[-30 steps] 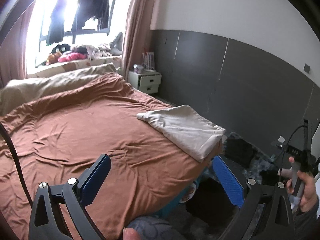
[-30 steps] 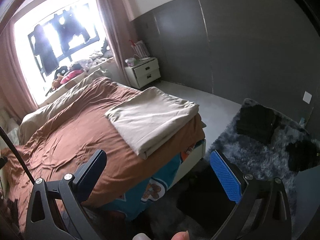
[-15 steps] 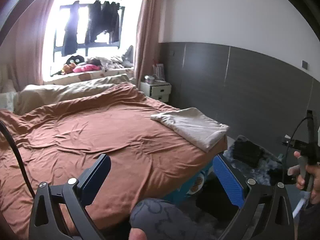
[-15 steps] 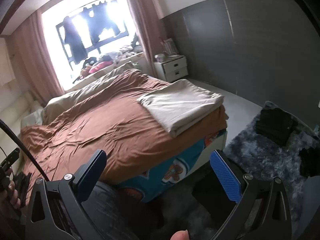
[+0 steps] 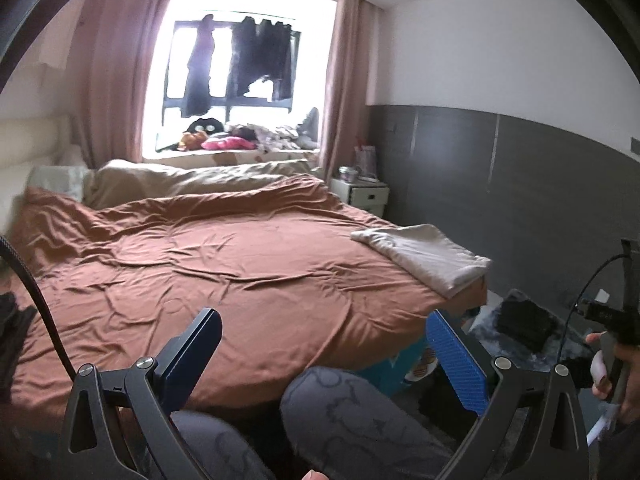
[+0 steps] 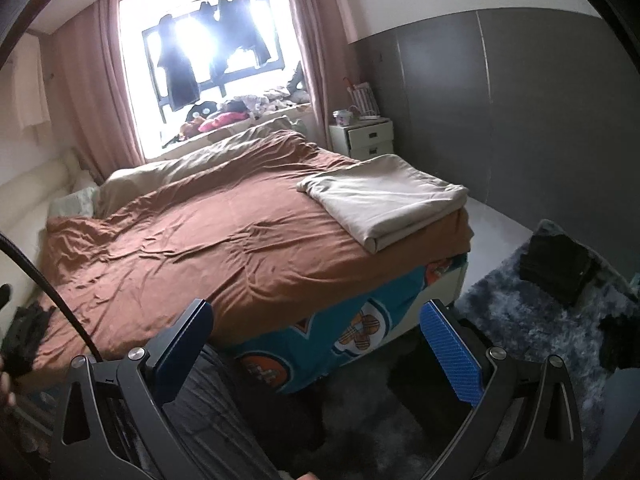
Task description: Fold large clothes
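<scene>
Both views have been tilted up since a second ago. The left gripper (image 5: 320, 352) and right gripper (image 6: 316, 344) are held spread and empty. Mid-right, the folded cloth (image 6: 384, 200) lies at the bed (image 6: 224, 232) corner; soft and light, it is best pinched at corners.

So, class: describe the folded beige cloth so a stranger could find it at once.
Start at the big bed under its brown cover. Go to the foot corner nearest the white nightstand. The folded beige cloth lies there, a neat pale rectangle, unlike the dark clothes on the grey rug.
</scene>
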`<state>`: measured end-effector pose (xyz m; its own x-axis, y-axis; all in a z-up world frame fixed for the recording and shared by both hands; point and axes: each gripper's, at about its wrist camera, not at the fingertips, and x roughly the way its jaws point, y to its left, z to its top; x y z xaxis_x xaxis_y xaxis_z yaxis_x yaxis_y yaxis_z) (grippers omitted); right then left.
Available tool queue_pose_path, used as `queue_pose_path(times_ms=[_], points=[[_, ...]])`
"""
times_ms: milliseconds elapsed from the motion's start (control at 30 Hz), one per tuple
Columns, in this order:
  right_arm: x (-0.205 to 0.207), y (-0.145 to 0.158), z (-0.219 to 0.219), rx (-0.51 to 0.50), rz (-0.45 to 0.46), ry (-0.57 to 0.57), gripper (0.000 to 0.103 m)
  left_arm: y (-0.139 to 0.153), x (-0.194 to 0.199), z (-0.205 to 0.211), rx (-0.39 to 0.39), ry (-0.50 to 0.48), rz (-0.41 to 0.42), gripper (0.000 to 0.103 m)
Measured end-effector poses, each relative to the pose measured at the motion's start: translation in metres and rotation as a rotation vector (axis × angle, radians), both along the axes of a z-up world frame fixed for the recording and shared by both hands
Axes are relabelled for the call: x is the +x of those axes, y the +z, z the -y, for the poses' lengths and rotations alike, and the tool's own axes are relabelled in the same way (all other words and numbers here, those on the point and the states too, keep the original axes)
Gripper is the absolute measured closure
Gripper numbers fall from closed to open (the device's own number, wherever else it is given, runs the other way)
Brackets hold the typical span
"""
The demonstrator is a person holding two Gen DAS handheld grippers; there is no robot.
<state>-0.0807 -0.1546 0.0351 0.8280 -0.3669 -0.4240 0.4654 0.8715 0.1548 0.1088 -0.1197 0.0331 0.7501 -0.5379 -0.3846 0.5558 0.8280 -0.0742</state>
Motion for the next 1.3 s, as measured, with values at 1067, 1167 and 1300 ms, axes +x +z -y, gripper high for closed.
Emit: queue_pose_path(times_ms=[1067,1167,1300], points=[[0.024,-0.024,-0.036,-0.011,-0.007,0.013,0.0,-0.007,-0.036,-0.018,-0.007,0.061,0.021,0.0],[0.026,-0.023,-0.036,-0.008,-0.009,0.018,0.0,-0.007,-0.036,-0.019,-0.005,0.06,0.022,0.0],[0.028,-0.022,-0.04,-0.008,-0.013,0.03,0.0,-0.008,-0.035,-0.02,-0.005,0.063,0.021,0.0]])
